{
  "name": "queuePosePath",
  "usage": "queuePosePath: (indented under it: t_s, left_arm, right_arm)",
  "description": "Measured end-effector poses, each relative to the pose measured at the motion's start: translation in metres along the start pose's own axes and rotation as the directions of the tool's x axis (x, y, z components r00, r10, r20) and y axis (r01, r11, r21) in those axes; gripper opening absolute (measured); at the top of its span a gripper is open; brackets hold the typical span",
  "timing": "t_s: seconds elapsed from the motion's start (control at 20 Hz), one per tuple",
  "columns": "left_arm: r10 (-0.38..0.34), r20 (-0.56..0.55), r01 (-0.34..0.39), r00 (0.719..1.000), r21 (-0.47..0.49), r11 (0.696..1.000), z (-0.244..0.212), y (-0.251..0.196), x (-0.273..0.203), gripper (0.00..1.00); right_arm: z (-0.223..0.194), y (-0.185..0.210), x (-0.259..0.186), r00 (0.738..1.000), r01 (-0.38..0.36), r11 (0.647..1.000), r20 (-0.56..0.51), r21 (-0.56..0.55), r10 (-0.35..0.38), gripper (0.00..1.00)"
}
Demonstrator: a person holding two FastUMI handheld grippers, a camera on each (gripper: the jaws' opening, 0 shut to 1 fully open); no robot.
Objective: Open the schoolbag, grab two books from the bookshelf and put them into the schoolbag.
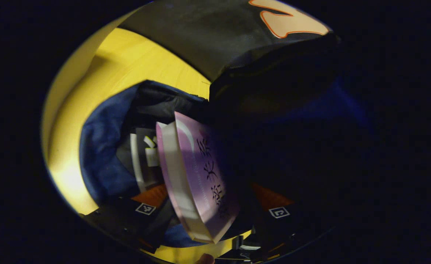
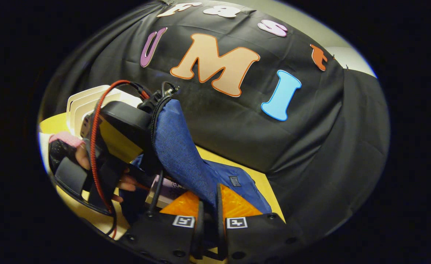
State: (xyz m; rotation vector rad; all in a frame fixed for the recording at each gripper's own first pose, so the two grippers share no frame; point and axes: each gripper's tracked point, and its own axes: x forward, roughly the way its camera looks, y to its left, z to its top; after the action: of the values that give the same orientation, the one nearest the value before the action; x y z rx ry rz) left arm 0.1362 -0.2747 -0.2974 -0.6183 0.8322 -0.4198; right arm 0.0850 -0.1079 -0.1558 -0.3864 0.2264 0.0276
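Right now the left tongs (image 1: pixel 215 211) are gripping a purple softcover book (image 1: pixel 197 176), both fingers pressing on its lower part, and holding it tilted over the open mouth of the blue schoolbag (image 1: pixel 101 161). Its cover looks smooth and faintly glossy, with dark printed characters running down it, and the white page block is showing along its left edge as a thick, slightly bowed slab. Inside the bag, dark lining is sagging in soft folds, and a flat object with pale edges (image 1: pixel 142 157) is lying down in the opening; I cannot tell what it is. The bag is sitting on a smooth yellow worktop (image 1: pixel 127 58).

From the right gripper view, the right tongs (image 2: pixel 208 223) are clenched on a flap of the bag's coarse, denim-like woven fabric (image 2: pixel 180 154), pulling it up into a tall peak with a zipper track running along its left edge. A small dark label (image 2: pixel 234 180) is sewn onto the cloth lower down. Farther left, a hand (image 2: pixel 83 154) is holding the other gripper, a red braided cable (image 2: pixel 95 121) looping over its body, and behind it a white bookshelf (image 2: pixel 81 101) with rounded dividers is standing on the worktop.
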Motion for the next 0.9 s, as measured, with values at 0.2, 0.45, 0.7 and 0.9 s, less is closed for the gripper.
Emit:
queuePosePath:
  t_s: [0.2, 0.45, 0.7, 0.9]
  left_arm:
    - [0.096, -0.011, -0.095, 0.995, 0.056, 0.994, -0.006, 0.03, -0.041, 0.95]
    - [0.186, 0.026, -0.188, 0.982, 0.125, 0.974, -0.005, 0.052, -0.1, 0.96]
    - [0.265, 0.108, -0.282, 0.958, 0.199, 0.939, -0.005, 0.065, -0.178, 0.95]
    - [0.291, 0.278, -0.357, 0.916, 0.23, 0.905, 0.029, 0.054, -0.252, 0.95]
  right_arm:
    - [-0.009, 0.007, -0.016, 0.998, -0.056, 0.997, -0.022, 0.054, 0.057, 0.22]
    - [-0.002, 0.025, -0.051, 0.99, -0.133, 0.976, -0.03, 0.172, 0.14, 0.52]
    - [0.031, 0.025, -0.085, 0.993, -0.115, 0.964, -0.011, 0.239, 0.121, 0.71]
    - [0.081, 0.025, -0.092, 0.991, -0.113, 0.949, 0.099, 0.293, 0.088, 0.73]
